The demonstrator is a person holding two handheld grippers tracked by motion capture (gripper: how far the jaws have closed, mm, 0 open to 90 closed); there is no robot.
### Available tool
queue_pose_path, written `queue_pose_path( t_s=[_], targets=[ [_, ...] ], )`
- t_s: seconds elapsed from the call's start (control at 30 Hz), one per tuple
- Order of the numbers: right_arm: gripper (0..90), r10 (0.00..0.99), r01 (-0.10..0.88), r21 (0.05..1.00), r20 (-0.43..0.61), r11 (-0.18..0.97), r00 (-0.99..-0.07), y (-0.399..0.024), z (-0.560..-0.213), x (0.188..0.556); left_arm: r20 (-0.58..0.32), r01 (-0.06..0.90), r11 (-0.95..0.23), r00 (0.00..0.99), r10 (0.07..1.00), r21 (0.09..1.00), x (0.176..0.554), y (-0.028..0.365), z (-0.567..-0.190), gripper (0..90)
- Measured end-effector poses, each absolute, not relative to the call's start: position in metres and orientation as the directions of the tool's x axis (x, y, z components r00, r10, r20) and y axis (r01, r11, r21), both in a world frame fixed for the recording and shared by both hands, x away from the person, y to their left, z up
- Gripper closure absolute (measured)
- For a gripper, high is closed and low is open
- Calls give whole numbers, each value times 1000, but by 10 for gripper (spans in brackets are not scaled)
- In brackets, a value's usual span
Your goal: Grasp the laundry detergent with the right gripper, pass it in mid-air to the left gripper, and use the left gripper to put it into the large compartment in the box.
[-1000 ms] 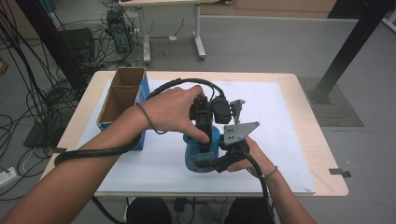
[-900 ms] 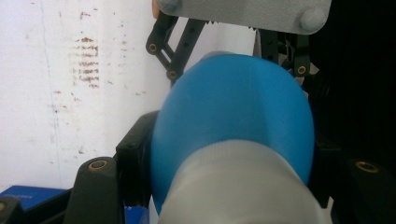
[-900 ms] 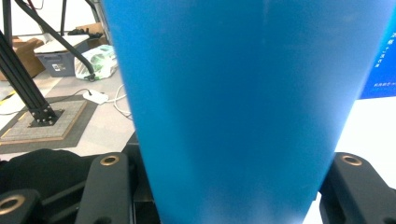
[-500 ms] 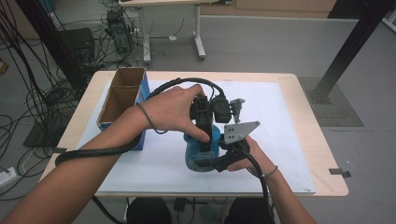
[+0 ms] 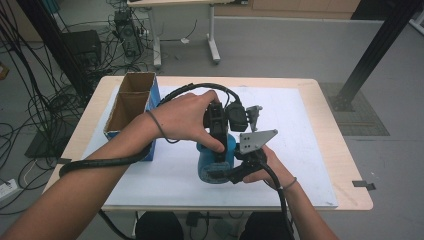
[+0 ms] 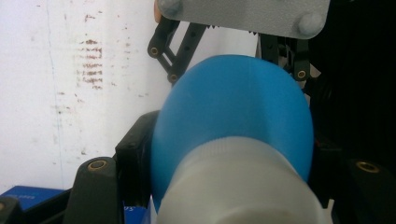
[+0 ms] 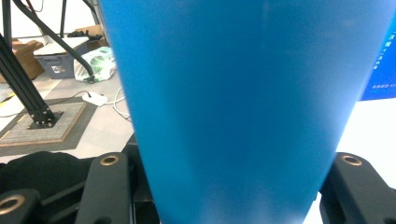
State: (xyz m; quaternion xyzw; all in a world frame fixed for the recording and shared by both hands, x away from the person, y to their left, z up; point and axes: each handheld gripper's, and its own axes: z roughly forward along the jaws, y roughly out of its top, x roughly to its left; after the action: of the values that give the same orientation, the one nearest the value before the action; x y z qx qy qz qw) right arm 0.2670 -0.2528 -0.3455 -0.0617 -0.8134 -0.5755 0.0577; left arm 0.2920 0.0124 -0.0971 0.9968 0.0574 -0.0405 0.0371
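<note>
A blue bottle stands upright on the white mat, and both grippers hold it. My left gripper comes down from above, shut on the bottle's white cap, with the blue shoulder showing below it. From the near right, my right gripper is shut on the lower part of the blue body, its black jaws on either side. Its grey plate stands beside the bottle. Hands cover much of the bottle in the high view.
An open cardboard box with a blue side stands at the table's left. A white mat covers most of the wooden table. Thick black cables trail from both grippers over the near edge and the far side.
</note>
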Motion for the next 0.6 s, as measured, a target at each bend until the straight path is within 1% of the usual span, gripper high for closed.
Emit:
queue_pose_path(
  t_s=[0.6],
  targets=[
    [416,32,168,927,167,334,-985,-251,-345,268,-86,122,-990,990,116,66,293,13,-97,359]
  ],
)
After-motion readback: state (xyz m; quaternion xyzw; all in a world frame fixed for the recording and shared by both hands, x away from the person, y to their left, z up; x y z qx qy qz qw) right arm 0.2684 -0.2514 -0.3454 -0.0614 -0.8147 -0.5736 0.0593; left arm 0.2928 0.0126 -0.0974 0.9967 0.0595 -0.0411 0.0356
